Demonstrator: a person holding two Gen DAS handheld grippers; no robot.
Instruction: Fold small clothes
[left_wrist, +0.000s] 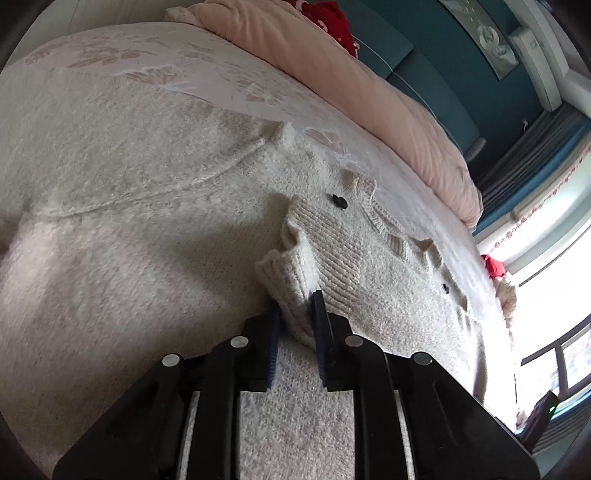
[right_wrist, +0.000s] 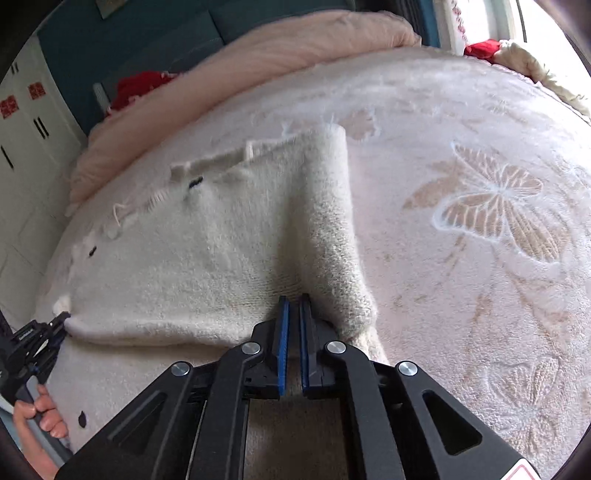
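Note:
A cream knit cardigan (left_wrist: 147, 206) with black buttons (left_wrist: 339, 201) lies spread on the bed. My left gripper (left_wrist: 297, 304) is shut on its ribbed edge (left_wrist: 291, 291). In the right wrist view the same cardigan (right_wrist: 207, 236) lies partly folded, one sleeve (right_wrist: 328, 206) running away from me. My right gripper (right_wrist: 294, 301) is shut on the cardigan's near edge. The left gripper (right_wrist: 40, 332) shows at the far left of that view, held by a hand (right_wrist: 40, 413), pinching the cardigan's left corner.
The bed has a pale pink blanket (right_wrist: 480, 206) with butterfly patterns. A rolled pink duvet (left_wrist: 369, 92) lies along the headboard, with red cloth (left_wrist: 332, 18) beyond it. White cabinets (right_wrist: 26, 122) stand left of the bed. A bright window (left_wrist: 554, 258) is at the side.

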